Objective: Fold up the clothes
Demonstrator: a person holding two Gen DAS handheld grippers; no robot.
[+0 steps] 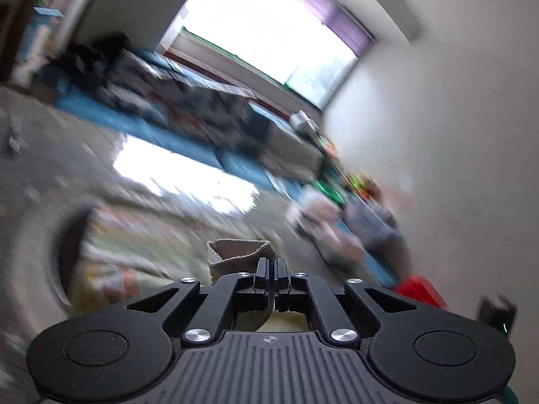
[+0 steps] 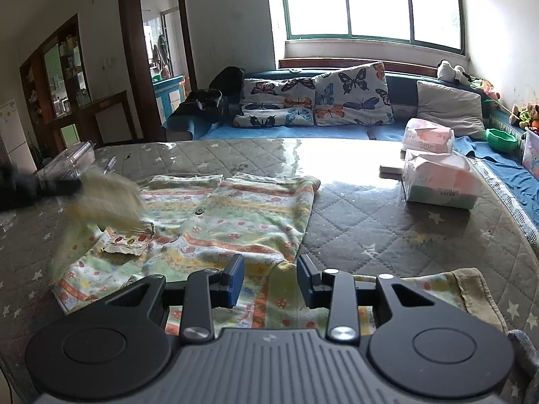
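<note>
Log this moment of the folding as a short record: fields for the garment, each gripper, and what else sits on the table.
garment: patterned shirt, spread on the quilted table cover
left gripper: shut on a beige cuff, lifted above the shirt, view blurred
right gripper: open, empty, over the shirt's near edge
other items: two tissue packs, clear plastic box
background: sofa with butterfly cushions

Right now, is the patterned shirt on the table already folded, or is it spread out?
Mostly spread out. The shirt lies flat on the table; only its sleeve is lifted, pinched in the shut left gripper.
</note>
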